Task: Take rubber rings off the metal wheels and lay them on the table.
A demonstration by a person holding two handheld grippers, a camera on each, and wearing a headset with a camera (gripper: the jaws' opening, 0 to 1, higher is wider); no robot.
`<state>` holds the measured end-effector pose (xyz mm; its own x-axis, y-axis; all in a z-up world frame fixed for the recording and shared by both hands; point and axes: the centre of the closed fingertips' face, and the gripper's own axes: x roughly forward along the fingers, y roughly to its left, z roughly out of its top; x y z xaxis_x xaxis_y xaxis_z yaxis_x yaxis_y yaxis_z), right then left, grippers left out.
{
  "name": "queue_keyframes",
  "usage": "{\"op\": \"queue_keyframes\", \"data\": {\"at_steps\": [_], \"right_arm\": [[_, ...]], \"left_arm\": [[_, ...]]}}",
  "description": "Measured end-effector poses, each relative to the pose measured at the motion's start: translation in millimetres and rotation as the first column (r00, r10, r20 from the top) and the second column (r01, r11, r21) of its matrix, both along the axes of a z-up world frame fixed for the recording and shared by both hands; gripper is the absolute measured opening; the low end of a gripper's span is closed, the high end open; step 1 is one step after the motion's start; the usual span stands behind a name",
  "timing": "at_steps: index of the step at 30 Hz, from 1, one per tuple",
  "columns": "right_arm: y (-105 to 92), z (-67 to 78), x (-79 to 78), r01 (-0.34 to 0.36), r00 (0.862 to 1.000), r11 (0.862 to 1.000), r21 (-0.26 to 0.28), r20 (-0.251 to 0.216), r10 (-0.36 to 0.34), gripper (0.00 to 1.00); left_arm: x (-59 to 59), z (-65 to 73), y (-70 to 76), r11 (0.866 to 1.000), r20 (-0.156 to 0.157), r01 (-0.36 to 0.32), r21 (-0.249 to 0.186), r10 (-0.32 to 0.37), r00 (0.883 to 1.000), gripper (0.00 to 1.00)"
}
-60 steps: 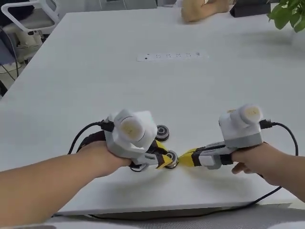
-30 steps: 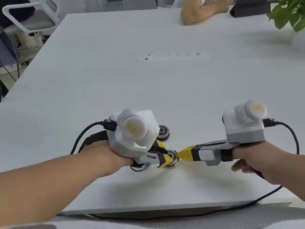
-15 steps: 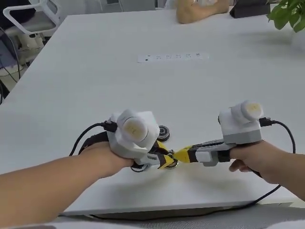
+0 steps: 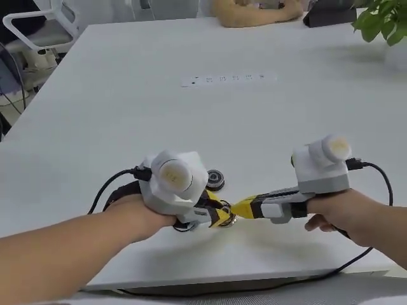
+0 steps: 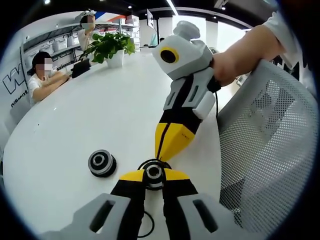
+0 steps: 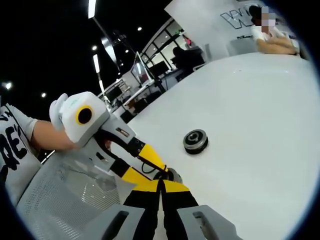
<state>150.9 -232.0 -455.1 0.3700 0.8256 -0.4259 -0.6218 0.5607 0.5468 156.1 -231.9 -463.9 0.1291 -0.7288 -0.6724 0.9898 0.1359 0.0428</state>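
Both grippers meeting on one wheel at the near edge of the table

Our left gripper (image 5: 153, 175) is clamped on a metal wheel (image 5: 153, 172), with a yellow tip on each side of it and the wheel sitting flat on the white table (image 4: 191, 114). Our right gripper (image 6: 160, 187) comes in from the opposite side. Its jaws are squeezed together to a point right at the wheel's black rubber ring (image 5: 151, 161). From the left gripper view that point touches the ring's far edge, but we can't tell whether any rubber is actually pinched between the tips.

In the head view the two grippers are nose to nose, each in one hand, close to the table's near edge. A thin black loop (image 4: 180, 227) lies on the table just under the left gripper's body.

A second wheel (image 5: 102, 163) with its dark ring on sits near the held one, a bit further in on the table and touching neither gripper.

Further out, a white power strip (image 4: 222, 79) is set in the middle of the table, and a potted plant (image 4: 381, 19) stands at the far right corner. A person (image 5: 42, 75) is sitting at the far end, and a grey mesh chair (image 5: 270, 150) is right by us
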Motion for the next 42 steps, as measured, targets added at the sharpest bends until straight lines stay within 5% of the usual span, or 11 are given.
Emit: {"op": "queue_keyframes", "data": {"at_steps": [8,12,28,42], "right_arm": [[0.5,2.7,2.0,0.006,1.0,1.0,0.004,0.004,-0.006,0.0],[0.1,2.7,3.2,0.008,1.0,1.0,0.006,0.004,-0.008,0.0],[3.3,10.0,-1.5,0.01,1.0,1.0,0.02,0.004,-0.01,0.0],[5.7,17.3,-3.6,0.008,1.0,0.999,0.046,0.002,-0.008,0.0]], "left_arm": [[-0.1,1.2,0.0,1.0,-0.008,-0.009,-0.016,0.009,1.0,0.08],[-3.4,2.7,-1.6,1.0,-0.042,0.005,-0.018,-0.006,0.999,0.13],[-7.8,32.3,3.5,0.995,-0.036,0.031,-0.09,-0.034,0.999,0.3],[-19.2,45.4,17.0,0.993,-0.034,0.051,-0.107,-0.055,0.998,0.44]]}}
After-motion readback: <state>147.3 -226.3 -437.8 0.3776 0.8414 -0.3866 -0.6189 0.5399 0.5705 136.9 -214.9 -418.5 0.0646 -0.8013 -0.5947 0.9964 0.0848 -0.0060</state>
